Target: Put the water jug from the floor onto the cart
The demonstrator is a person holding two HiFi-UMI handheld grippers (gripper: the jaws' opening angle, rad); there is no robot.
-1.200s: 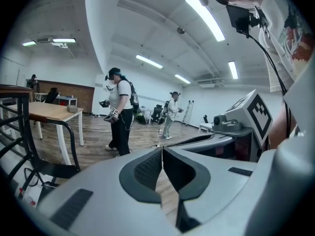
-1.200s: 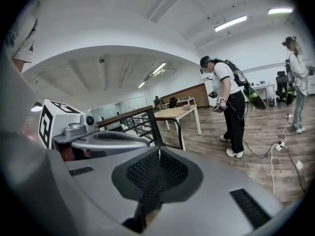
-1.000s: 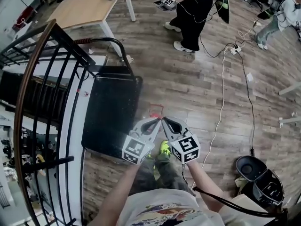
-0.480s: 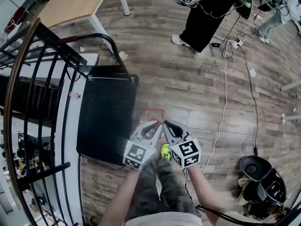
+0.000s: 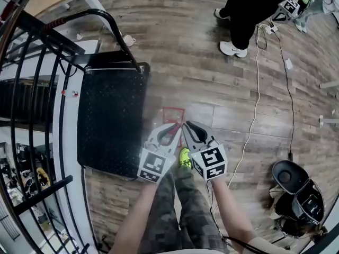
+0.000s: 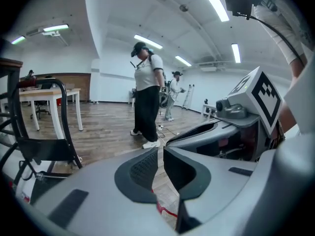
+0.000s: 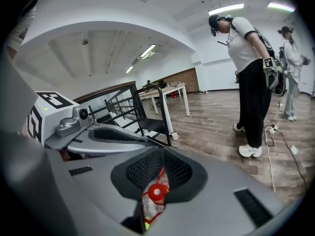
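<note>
The water jug point(image 5: 172, 115) stands on the wood floor just right of the cart; it is clear, with red handle bars on top and a red cap point(image 7: 156, 191). The cart point(image 5: 111, 126) is a flat black platform with a black bow handle point(image 5: 114, 30). My left gripper point(image 5: 178, 126) and right gripper point(image 5: 185, 125) hang side by side just above the jug's near side, tips close together. Both are shut with nothing between the pads. The jug's red top shows below the left jaws point(image 6: 165, 210) and through the gap below the right gripper's point(image 7: 162, 154) shut tips.
A black railing point(image 5: 32, 89) runs along the cart's left side. Another person point(image 5: 249, 15) stands at the far right with a white cable point(image 5: 254, 105) trailing across the floor. A black bin point(image 5: 294, 189) sits at the lower right. My yellow-green shoe point(image 5: 185, 165) is under the grippers.
Both grippers have come down together toward the jug's red top and stayed shut. The standing person has shifted to the right in the head view.
</note>
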